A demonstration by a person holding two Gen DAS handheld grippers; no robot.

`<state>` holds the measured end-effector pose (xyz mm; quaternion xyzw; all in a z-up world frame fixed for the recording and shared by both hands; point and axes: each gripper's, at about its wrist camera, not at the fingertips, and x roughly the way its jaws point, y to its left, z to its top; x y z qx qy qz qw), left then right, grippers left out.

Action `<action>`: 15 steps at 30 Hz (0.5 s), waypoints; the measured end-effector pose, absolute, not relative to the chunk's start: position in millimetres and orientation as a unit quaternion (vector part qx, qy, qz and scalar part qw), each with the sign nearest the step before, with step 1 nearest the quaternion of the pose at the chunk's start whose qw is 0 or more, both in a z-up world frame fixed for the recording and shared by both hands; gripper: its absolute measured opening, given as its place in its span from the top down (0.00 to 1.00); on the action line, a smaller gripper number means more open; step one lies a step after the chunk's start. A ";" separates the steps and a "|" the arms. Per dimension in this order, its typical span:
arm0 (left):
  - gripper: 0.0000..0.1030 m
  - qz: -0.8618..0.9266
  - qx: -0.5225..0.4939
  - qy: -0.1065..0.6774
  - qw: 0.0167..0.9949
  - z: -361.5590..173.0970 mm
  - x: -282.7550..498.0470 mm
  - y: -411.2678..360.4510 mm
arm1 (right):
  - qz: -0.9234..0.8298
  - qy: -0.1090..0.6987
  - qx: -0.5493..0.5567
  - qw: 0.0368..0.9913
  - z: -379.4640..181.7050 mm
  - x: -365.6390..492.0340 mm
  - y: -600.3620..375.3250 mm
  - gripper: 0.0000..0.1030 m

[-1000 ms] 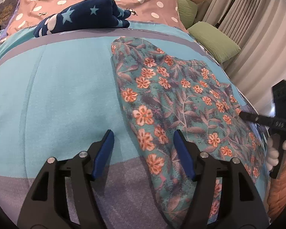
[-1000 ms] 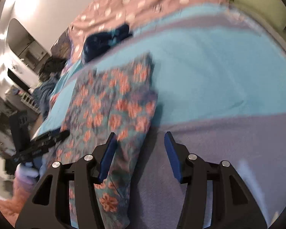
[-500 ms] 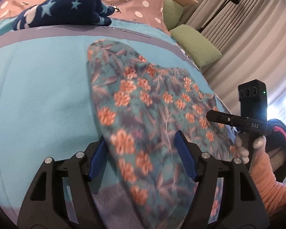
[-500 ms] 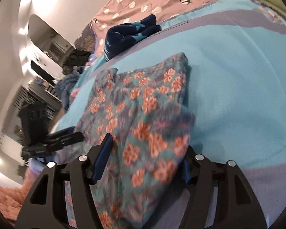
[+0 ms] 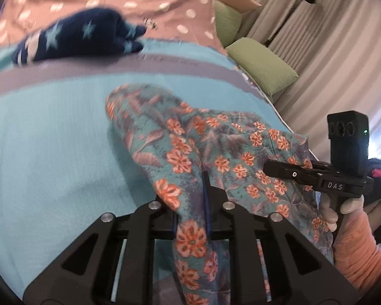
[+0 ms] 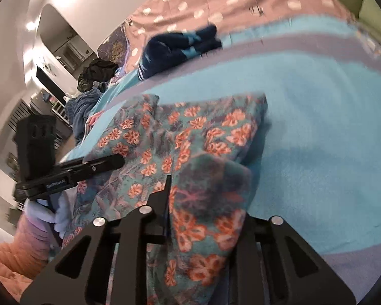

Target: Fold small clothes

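With both tools clamped on cloth, fold step is mid-lift.
Left tool (image 5: pixel 191 212) & right tool (image 6: pixel 203 218) each pinch a near-edge corner of the floral garment (image 5: pixel 216 147), which lies on the teal bed cover (image 5: pixel 50 139), near edge raised. Next, imo: carry both corners fwd evenly, lay onto far edge, then release.

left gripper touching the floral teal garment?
Touching. Left wrist view: the left gripper is shut on a fold of the teal orange-flowered fabric garment, cloth bunched between its pads.
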<state>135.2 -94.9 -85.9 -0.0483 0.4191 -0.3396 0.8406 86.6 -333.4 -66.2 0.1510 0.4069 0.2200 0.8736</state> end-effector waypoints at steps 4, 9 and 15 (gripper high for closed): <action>0.86 -0.346 -0.024 0.378 0.858 -47.2 119.8 -100.9 | 0.207 0.349 0.123 0.905 -27.0 62.2 -334.3 0.81; 0.86 -0.353 0.008 0.326 0.877 -0.9 101.2 -114.8 | 0.186 0.294 0.105 0.932 7.9 42.4 -341.8 0.81; 0.87 -0.363 0.029 0.285 0.886 35.5 89.9 -135.6 | 0.164 0.252 0.106 0.948 31.4 33.5 -359.1 0.82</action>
